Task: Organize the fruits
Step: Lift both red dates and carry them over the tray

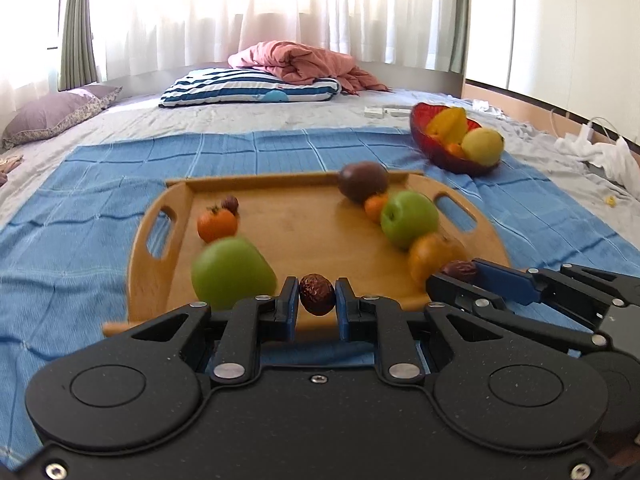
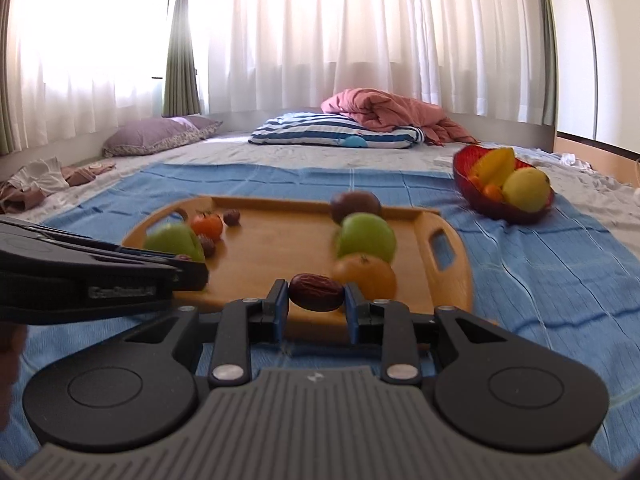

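Note:
My left gripper (image 1: 317,295) is shut on a wrinkled brown date (image 1: 317,294), held above the near edge of the wooden tray (image 1: 288,220). My right gripper (image 2: 316,293) is shut on a second brown date (image 2: 316,292); it also enters the left wrist view from the right (image 1: 456,274). On the tray lie a green pear (image 1: 230,270), a small persimmon (image 1: 216,224), a small dark fruit (image 1: 231,203), a green apple (image 1: 408,218), an orange (image 1: 434,256), a small tangerine (image 1: 376,206) and a dark purple fruit (image 1: 362,182). A red bowl (image 1: 448,152) holds yellow and orange fruit.
The tray rests on a blue cloth (image 1: 100,200) spread over a bed. A striped pillow (image 1: 248,88), a pink blanket (image 1: 296,60) and a purple pillow (image 1: 56,110) lie at the far end. White cloth and cables (image 1: 600,148) sit at the right edge.

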The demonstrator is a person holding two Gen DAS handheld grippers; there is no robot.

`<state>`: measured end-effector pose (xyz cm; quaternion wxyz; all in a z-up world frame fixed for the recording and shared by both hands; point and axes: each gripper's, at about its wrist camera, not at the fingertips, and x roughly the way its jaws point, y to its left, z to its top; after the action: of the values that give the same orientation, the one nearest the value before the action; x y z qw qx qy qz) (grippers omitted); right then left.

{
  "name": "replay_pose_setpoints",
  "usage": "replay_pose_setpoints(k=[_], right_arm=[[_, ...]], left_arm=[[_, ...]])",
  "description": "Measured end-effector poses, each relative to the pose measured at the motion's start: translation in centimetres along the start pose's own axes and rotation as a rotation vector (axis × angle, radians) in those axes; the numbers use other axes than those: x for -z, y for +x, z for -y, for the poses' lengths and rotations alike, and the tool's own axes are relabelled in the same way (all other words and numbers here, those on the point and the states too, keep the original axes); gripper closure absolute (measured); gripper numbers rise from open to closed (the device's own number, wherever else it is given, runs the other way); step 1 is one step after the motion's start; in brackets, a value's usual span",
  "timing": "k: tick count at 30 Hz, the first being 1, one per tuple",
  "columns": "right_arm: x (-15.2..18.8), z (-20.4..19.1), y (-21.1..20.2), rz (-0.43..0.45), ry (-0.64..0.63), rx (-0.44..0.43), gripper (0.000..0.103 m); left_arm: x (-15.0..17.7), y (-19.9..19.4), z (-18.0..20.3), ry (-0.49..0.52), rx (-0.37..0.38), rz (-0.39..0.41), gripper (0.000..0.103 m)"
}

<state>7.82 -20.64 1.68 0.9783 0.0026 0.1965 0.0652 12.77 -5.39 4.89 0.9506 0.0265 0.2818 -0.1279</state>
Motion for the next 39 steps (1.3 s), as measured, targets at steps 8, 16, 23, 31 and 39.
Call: replay_pose_setpoints(k=[8,16,23,31,39], right_arm=[[-2.8,-1.2,2.9,0.004,-0.034,-0.021,0.069],[-3.4,-1.3,6.0,-0.034,-0.039,-0.010,0.068],[-3.5,-1.1,8.0,-0.070,-0.032,-0.008,0.068],[-2.8,-1.3,9.3,-0.108,-0.040,-0.014,0.068],[-2.4,-1.7,10.3,-0.143,-0.064,-0.023,0.068]], left_arm=[[-3.7,3.0,-2.5,-0.047,-0.005,-0.024,0.084],[-6.1,7.1,-4.7,-0.091,0.002,-0.100,0.084],[-6.5,10.1,-4.7,-0.073,0.002,-0.162,0.084],[-6.2,12.9,-4.6,-0.070,0.018,-0.232,0.084],[-5.9,13.9,-4.3,-0.049,0.007,-0.251,0.084]])
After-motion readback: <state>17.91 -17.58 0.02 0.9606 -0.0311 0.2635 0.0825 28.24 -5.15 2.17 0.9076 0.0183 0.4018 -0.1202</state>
